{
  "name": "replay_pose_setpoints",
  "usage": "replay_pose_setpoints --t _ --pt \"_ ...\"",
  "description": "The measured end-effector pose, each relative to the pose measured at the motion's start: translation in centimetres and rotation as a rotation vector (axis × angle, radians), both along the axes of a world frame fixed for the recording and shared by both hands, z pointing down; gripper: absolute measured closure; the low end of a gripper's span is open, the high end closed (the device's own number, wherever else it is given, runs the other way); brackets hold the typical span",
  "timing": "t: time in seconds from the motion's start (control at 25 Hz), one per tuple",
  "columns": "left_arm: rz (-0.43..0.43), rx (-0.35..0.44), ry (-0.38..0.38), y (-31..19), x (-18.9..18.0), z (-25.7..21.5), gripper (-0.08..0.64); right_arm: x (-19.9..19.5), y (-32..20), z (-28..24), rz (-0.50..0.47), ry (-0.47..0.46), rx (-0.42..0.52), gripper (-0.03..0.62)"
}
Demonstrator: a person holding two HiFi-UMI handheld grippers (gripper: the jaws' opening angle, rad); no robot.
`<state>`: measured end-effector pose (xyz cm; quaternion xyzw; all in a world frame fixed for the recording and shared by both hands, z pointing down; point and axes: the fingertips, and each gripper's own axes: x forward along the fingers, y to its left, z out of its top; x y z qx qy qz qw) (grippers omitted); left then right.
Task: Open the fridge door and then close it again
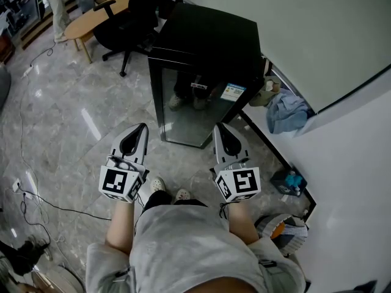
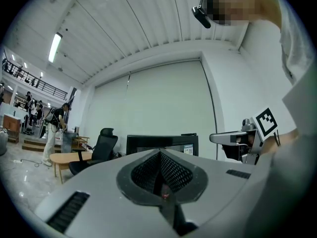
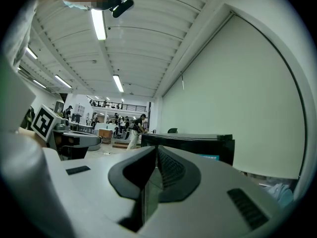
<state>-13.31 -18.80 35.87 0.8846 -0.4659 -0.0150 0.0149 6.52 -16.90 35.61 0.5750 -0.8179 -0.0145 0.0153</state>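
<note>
Fridge (image 1: 204,47), black, with its glass door (image 1: 192,112) shut, stands on the floor at 12 o'clock of the person, beside the wall (image 1: 317,35). Left gripper (image 1: 139,129), jaws together on nothing, lies at 8 o'clock of the door. Right gripper (image 1: 219,129), jaws likewise together and empty, lies at 5 o'clock. Neither touches the fridge. Chair (image 1: 122,26) at 10 o'clock of the fridge; blue cloth (image 1: 286,112) at 3 o'clock.
</note>
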Motion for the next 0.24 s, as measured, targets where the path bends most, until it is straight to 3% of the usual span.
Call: replay_pose_setpoints --t 0.24 --pt "0.006 0.015 -0.005 -0.37 -0.15 0.10 0.545 -0.08 -0.33 -0.07 0.000 0.002 0.002 0.566"
